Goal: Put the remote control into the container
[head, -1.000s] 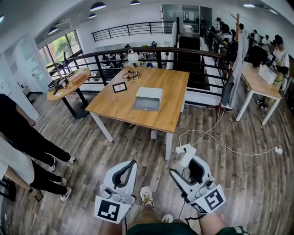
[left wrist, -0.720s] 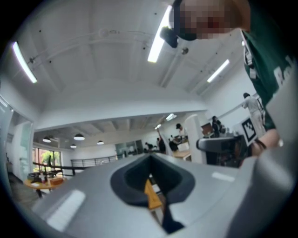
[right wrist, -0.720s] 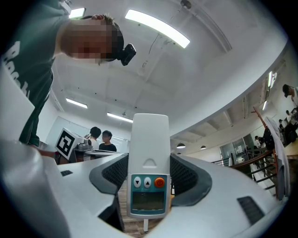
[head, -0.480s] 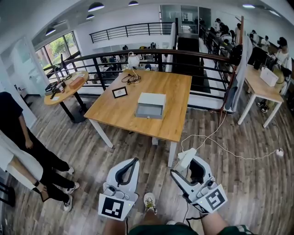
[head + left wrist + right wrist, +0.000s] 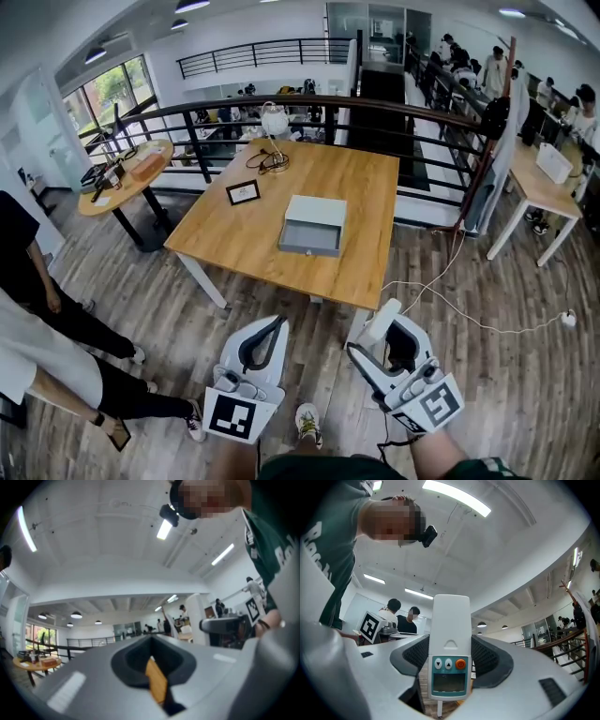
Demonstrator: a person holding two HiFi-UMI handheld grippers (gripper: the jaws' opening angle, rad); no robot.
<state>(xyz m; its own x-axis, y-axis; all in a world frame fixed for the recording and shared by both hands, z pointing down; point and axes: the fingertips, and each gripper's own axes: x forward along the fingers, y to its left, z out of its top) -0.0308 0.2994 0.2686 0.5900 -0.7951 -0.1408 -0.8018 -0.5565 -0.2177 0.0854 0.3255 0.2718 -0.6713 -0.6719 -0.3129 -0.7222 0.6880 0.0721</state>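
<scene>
Wood-plank floor, square wooden table, black railing, round side table, windows

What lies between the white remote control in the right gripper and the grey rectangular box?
Only bare wooden tabletop, seen in the head view.

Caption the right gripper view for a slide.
Right gripper clamps the white remote control, ceiling lights overhead.

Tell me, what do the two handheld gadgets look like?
The left gripper and right gripper are both smooth white shells with dark-lined fingers. Each carries a cube printed with black-and-white square markers. The person wears a dark green top.
</scene>
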